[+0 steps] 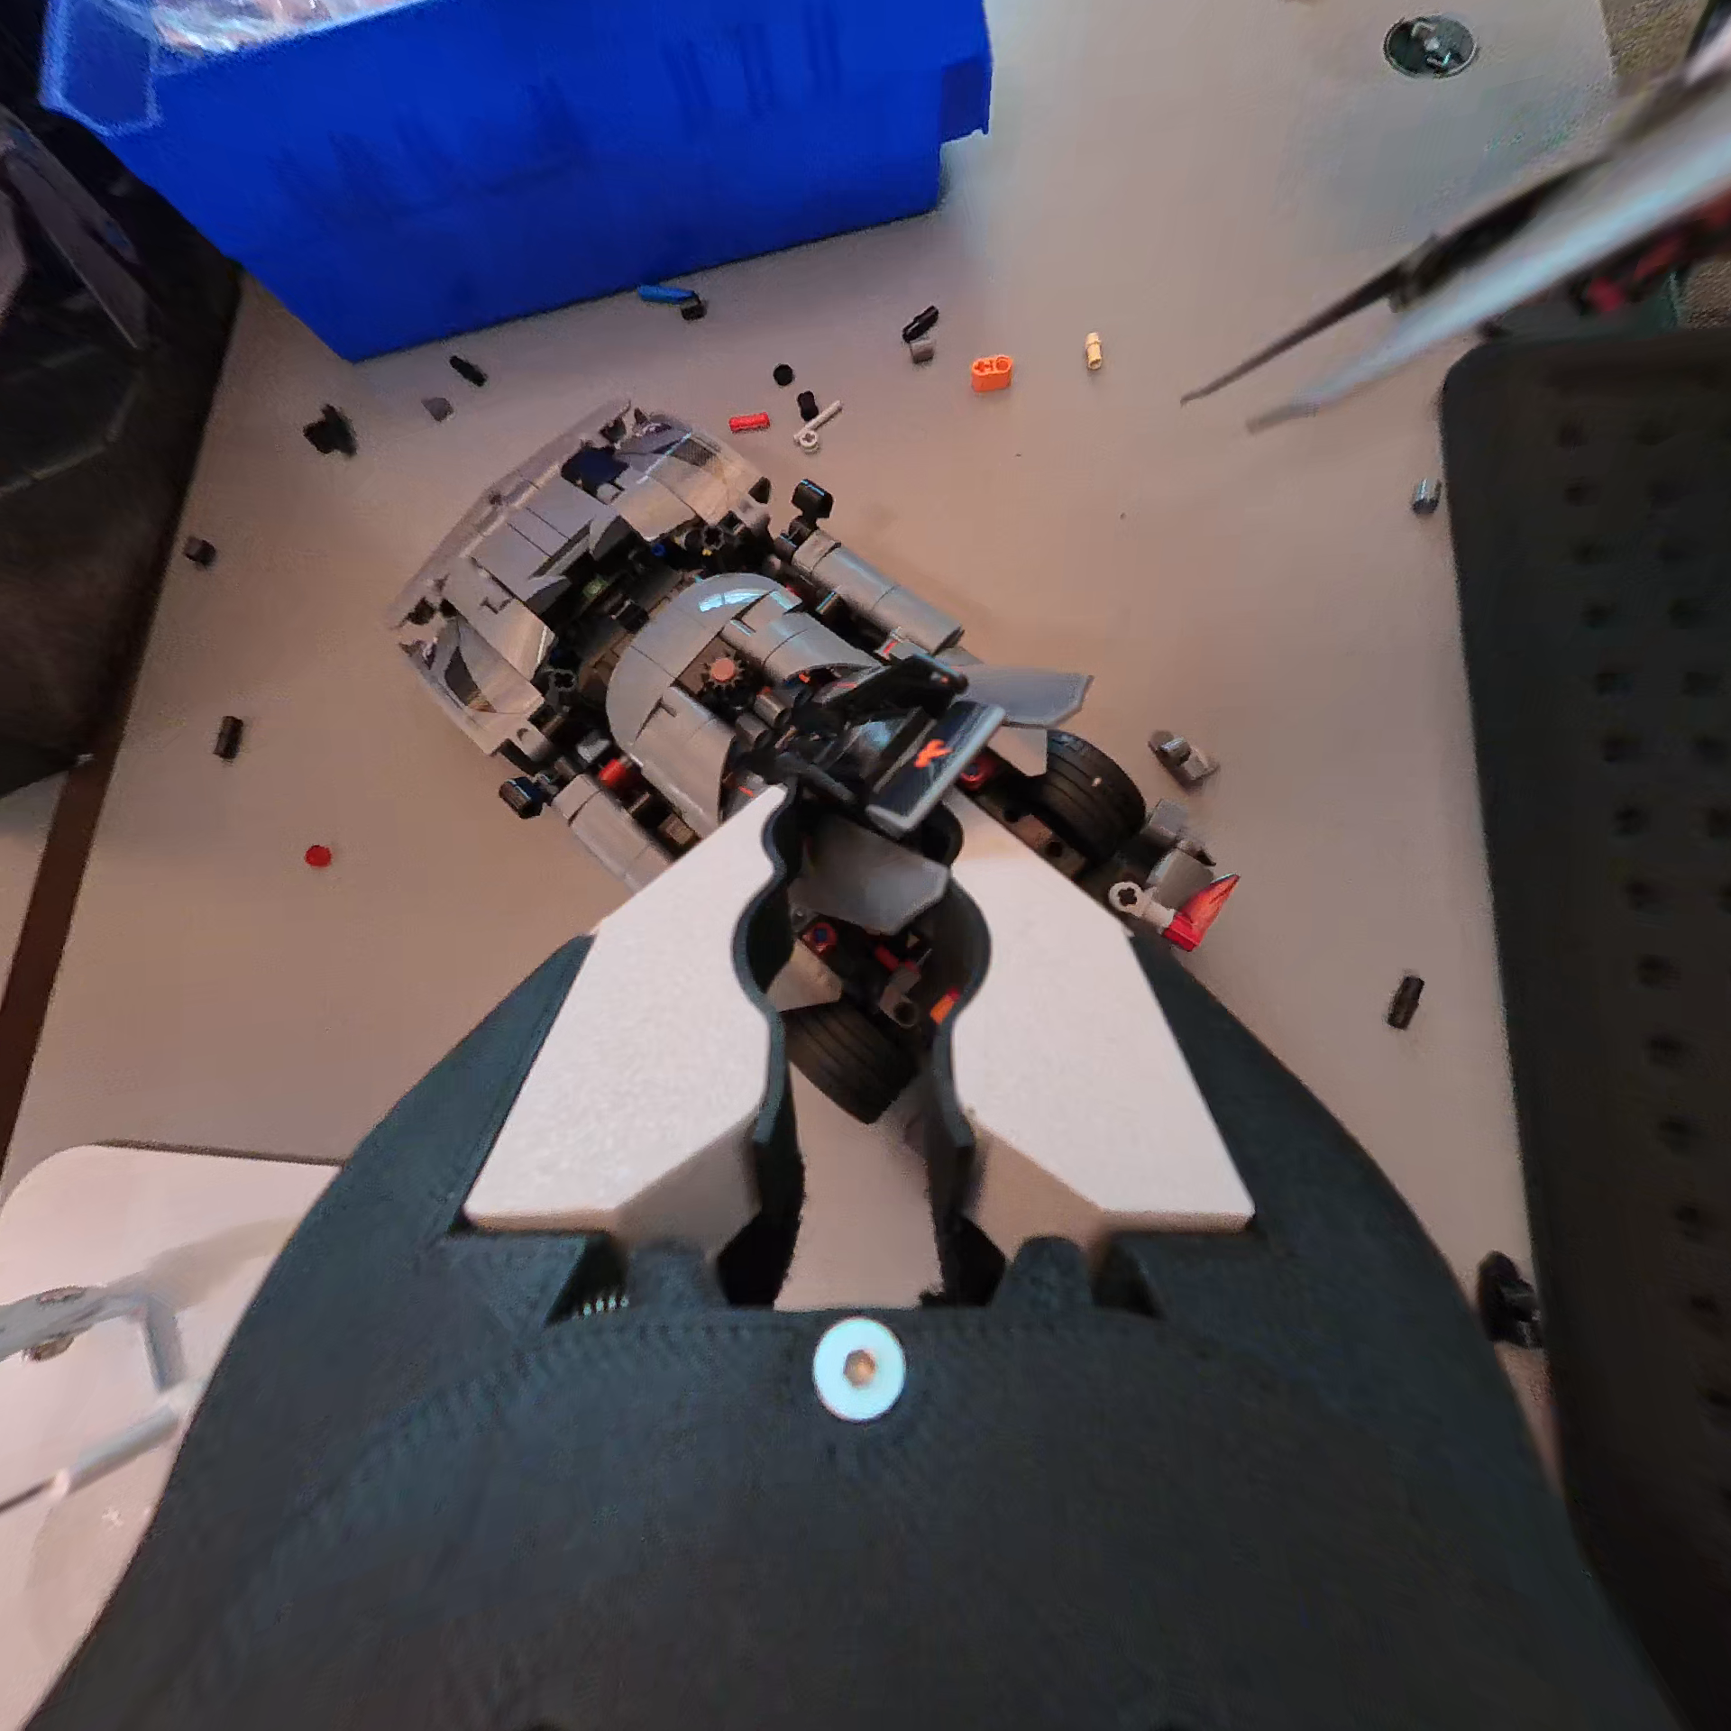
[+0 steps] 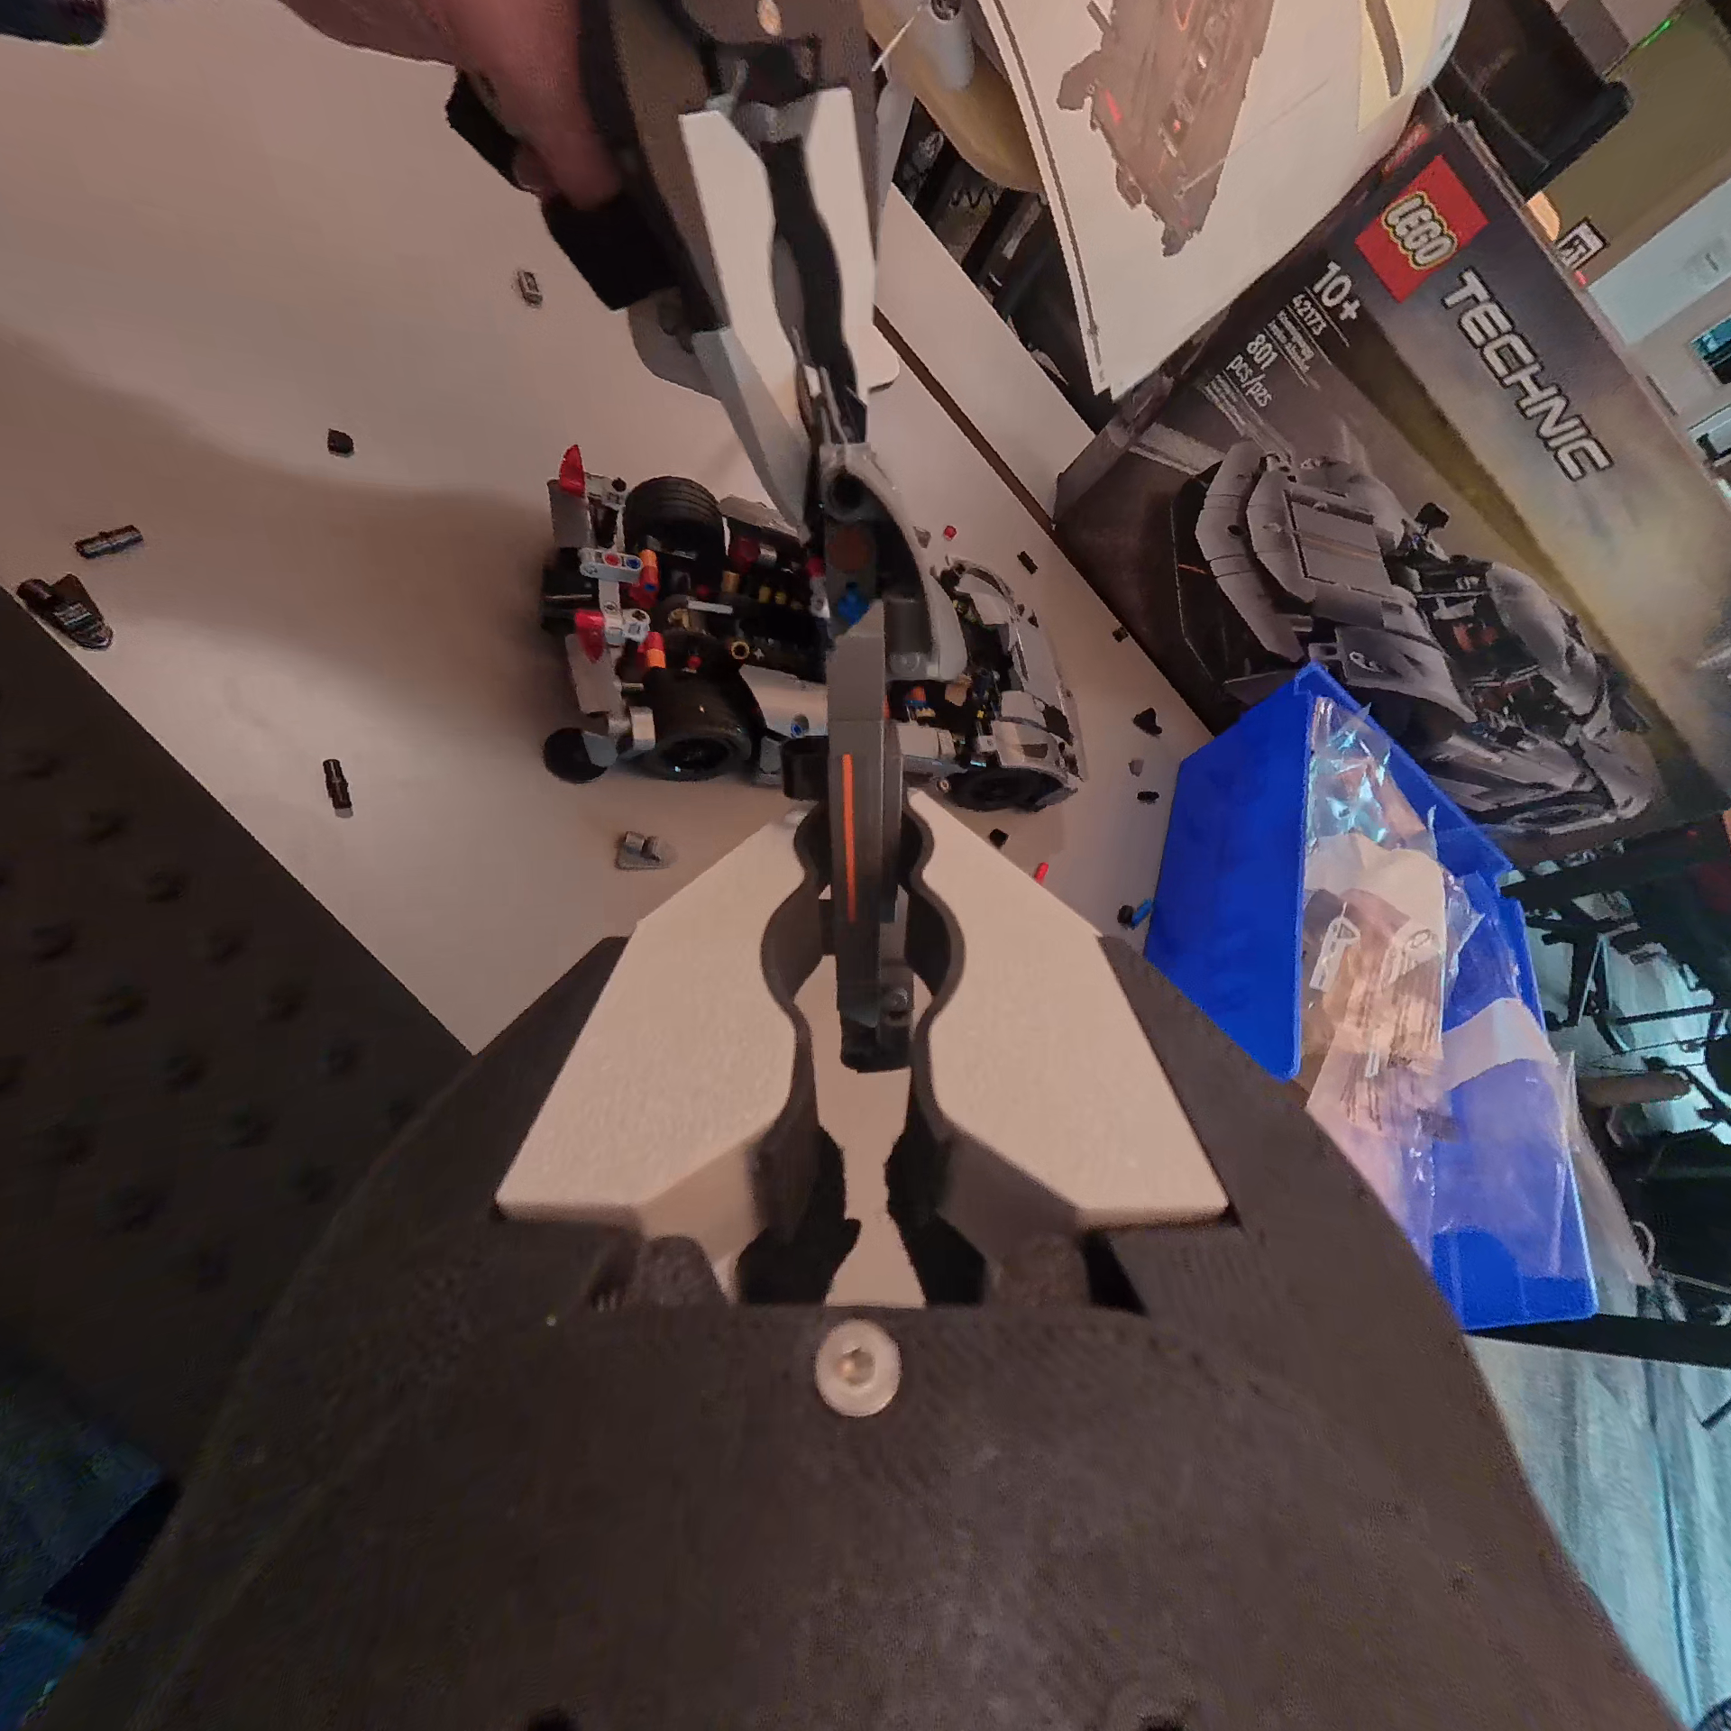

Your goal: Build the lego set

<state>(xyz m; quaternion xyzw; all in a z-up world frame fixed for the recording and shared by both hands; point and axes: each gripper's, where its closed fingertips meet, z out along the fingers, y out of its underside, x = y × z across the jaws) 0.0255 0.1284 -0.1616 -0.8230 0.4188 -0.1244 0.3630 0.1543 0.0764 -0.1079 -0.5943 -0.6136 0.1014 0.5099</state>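
Observation:
A partly built grey and black lego car (image 1: 609, 599) lies on the white table (image 1: 1171, 581); it also shows in the right wrist view (image 2: 693, 637). A long sub-assembly of grey and dark panels (image 2: 862, 731) is held above the car between both grippers. My right gripper (image 2: 862, 824) is shut on its dark panel with an orange stripe. My left gripper (image 1: 871, 815) is shut on its other end, with a grey panel (image 1: 871, 880) between the fingers. The left gripper also shows in the right wrist view (image 2: 824, 412), held by a hand (image 2: 525, 94).
A blue bin (image 1: 525, 169) with plastic bags (image 2: 1377, 937) stands beyond the car. The set's box (image 2: 1405, 525) and a booklet (image 2: 1171, 140) stand behind. A black perforated mat (image 1: 1611, 843) borders the table. Loose parts, such as an orange piece (image 1: 991, 372), lie around the car. My right fingertips sit around 15 cm from my left ones.

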